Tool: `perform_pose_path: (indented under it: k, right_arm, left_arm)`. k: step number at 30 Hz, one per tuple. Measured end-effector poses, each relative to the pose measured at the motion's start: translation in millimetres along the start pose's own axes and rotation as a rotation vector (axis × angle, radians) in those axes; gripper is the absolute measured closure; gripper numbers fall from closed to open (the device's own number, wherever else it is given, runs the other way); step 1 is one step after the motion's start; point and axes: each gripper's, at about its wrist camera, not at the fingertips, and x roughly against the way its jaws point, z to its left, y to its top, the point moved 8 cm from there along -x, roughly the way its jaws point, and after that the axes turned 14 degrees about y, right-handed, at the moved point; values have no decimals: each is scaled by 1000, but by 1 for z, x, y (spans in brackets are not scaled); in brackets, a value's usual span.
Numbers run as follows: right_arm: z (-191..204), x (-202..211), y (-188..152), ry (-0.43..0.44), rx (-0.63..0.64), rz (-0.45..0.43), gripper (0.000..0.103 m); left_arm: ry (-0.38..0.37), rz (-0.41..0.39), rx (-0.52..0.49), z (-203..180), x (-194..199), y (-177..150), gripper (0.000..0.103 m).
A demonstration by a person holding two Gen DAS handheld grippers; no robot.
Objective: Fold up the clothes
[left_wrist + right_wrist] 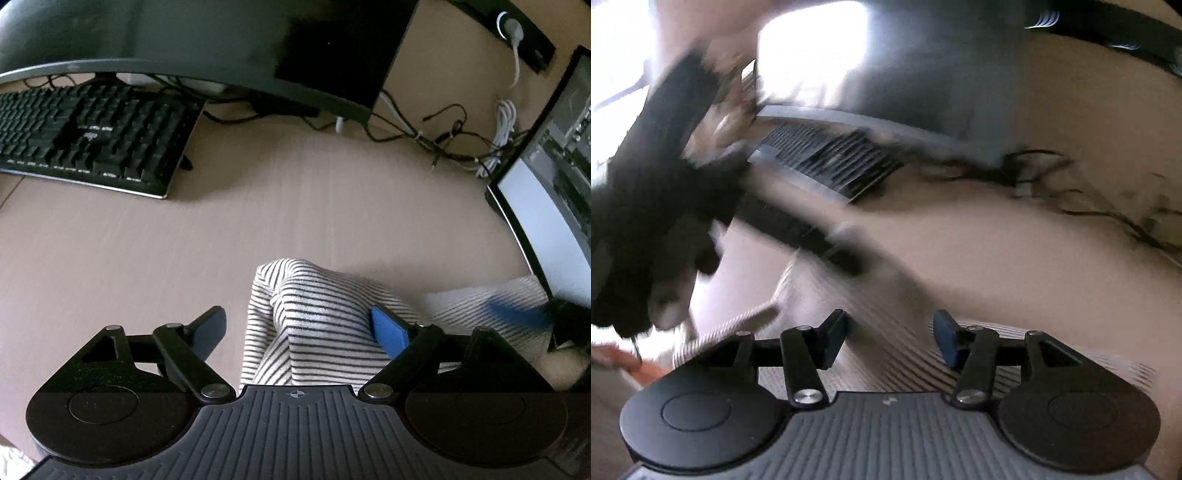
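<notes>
A white garment with thin black stripes [325,325] lies bunched on the beige desk, in the lower middle of the left wrist view. My left gripper [299,328] is open, its jaws wide apart above the cloth's left part. The blue pad of another gripper [517,312] shows blurred at the right over the cloth. In the right wrist view, which is heavily motion-blurred, my right gripper [890,338] is open over the striped cloth [879,354]. The left gripper and hand [657,192] appear as a dark blur at the left.
A black keyboard [88,136] sits at the far left under a curved monitor [184,48]. A second screen [546,206] stands at the right. Tangled cables [454,140] lie at the back. Bare beige desk [295,214] lies beyond the garment.
</notes>
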Motion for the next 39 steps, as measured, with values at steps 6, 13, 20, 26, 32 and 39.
perform_pose_path:
  k: [6, 13, 20, 26, 32, 39]
  right_arm:
    - [-59, 50, -12, -296, -131, -43, 50]
    - [-62, 47, -69, -309, -332, 19, 39]
    - [-77, 60, -101, -220, -581, -21, 24]
    - [-81, 47, -90, -224, -493, -34, 34]
    - [-106, 23, -71, -245, -435, -33, 35]
    - [-143, -4, -37, -325, -306, -6, 49]
  left_arm:
    - [-6, -14, -35, -3, 3, -2, 13]
    - [-92, 66, -22, -9, -2, -10, 10]
    - [-147, 74, -89, -38, -13, -10, 12]
    - [-160, 100, -86, -51, -31, 3, 13]
    - [-180, 96, -83, -67, -53, 26, 14]
    - [-177, 17, -62, -79, -73, 74, 28]
